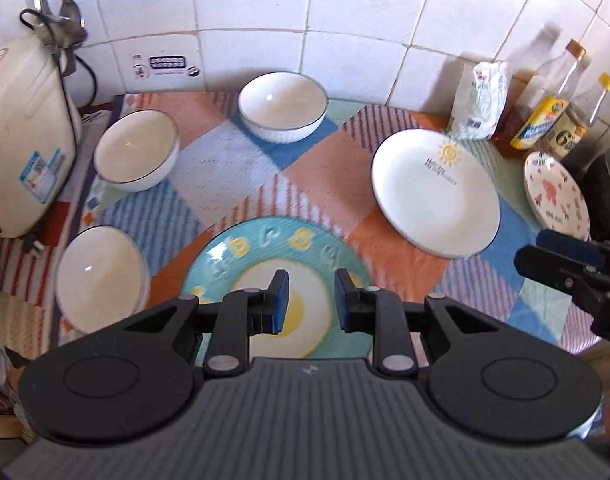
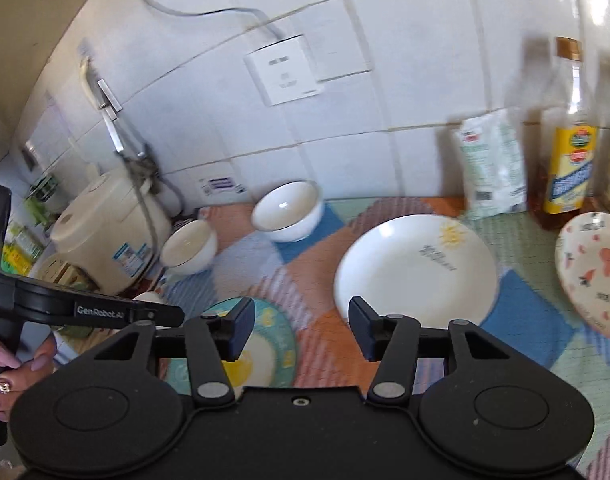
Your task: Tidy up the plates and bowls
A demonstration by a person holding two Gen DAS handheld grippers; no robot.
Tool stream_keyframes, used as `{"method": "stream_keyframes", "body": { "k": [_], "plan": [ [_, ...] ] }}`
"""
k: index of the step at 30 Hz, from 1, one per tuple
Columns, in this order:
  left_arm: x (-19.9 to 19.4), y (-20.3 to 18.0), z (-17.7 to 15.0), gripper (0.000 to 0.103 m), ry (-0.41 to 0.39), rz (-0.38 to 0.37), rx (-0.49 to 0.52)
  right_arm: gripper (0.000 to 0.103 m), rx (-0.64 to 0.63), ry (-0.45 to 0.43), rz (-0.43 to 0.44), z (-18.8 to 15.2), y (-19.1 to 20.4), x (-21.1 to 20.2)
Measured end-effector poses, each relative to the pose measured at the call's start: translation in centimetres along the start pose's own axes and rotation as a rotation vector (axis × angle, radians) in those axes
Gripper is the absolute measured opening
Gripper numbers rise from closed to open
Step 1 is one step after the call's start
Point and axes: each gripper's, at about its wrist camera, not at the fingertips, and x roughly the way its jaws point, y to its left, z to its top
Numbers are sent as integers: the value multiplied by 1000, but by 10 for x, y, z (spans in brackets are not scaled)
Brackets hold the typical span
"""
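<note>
Both grippers empty, hovering above the patchwork cloth (image 1: 317, 176).

Left gripper (image 1: 311, 300): jaws narrowly apart, nothing between them, over the teal plate (image 1: 265, 240). Right gripper (image 2: 301, 328): jaws wide, released. Left of the teal plate, a white bowl (image 1: 101, 276); farther left, a second (image 1: 137, 152); far centre, a third (image 1: 283, 106). Right: sun-print white plate (image 1: 433, 196), then pink-patterned plate (image 1: 557, 196). Far right: bottles (image 1: 545, 120).
</note>
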Motion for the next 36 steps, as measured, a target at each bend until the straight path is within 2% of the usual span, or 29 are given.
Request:
{"method": "stream_keyframes", "body": {
  "k": [7,10,14,15,16,21,25,30,36],
  "plan": [
    [-16,39,-30,26,1,-13,67,61,-38,-22,23,-10,52,0],
    [-19,60,-42,31,12,4,83,61,-65,-40,-18,-20,69,5],
    [-7,81,-55,33,53,3,95,62,-143,-62,-82,-36,92,13],
    [-2,85,-59,34,63,-5,99,65,-154,-72,-93,-41,95,16],
    [2,89,-62,36,69,-10,97,72,-160,-78,-105,-45,97,19],
    [21,105,-77,42,70,-46,82,72,-166,-49,-185,-65,98,44],
    [34,110,-87,47,47,-67,75,73,-161,-50,-187,-81,95,60],
    [55,116,-90,51,72,-94,10,72,-71,11,-222,-92,81,81],
    [71,110,-94,62,42,-86,33,72,102,49,-214,-101,69,90]
  ]
}}
